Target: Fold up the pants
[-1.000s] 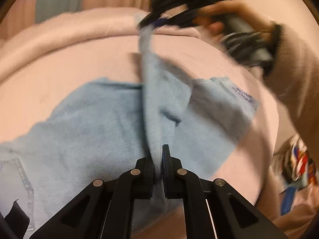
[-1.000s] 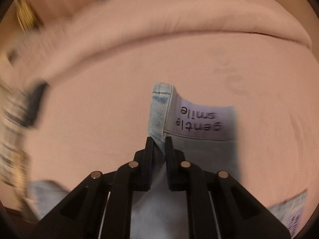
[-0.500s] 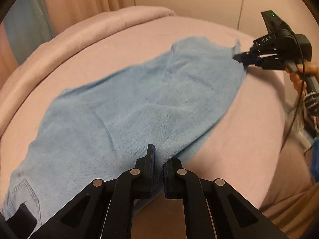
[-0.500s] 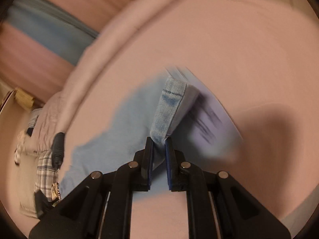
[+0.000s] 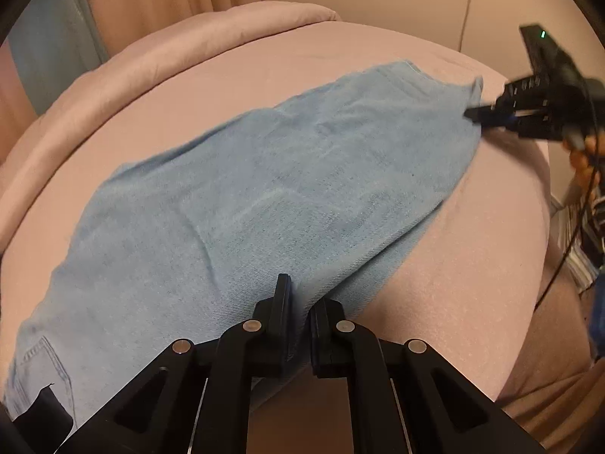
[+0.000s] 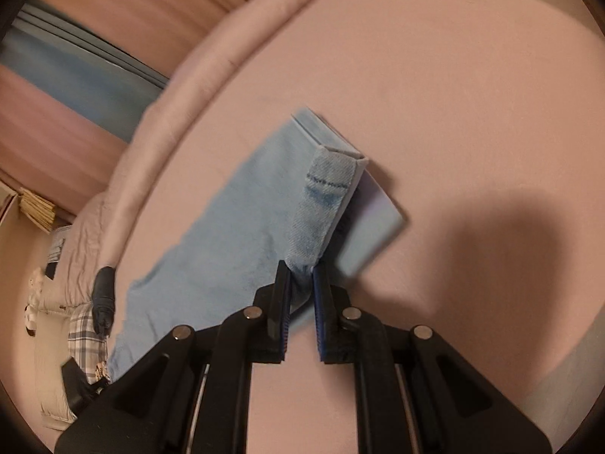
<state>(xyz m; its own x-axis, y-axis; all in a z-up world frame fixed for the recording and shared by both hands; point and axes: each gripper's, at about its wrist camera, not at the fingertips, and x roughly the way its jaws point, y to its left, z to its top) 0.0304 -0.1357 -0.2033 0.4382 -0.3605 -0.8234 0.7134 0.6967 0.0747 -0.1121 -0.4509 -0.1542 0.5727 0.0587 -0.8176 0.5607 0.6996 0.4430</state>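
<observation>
Fingers (image 5: pixel 281 302) of both grippers still clamping pants (image 5: pixel 264 196), now stretched flat over bed (image 5: pixel 472 265)

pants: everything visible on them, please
The pants are light blue denim, lying spread and mostly flat across the pink bed cover, with mild wrinkles. A stitched pocket shows at the lower left. The left gripper pinches the near edge; the right gripper pinches a corner with a hem, where a pale tag hangs.
</observation>
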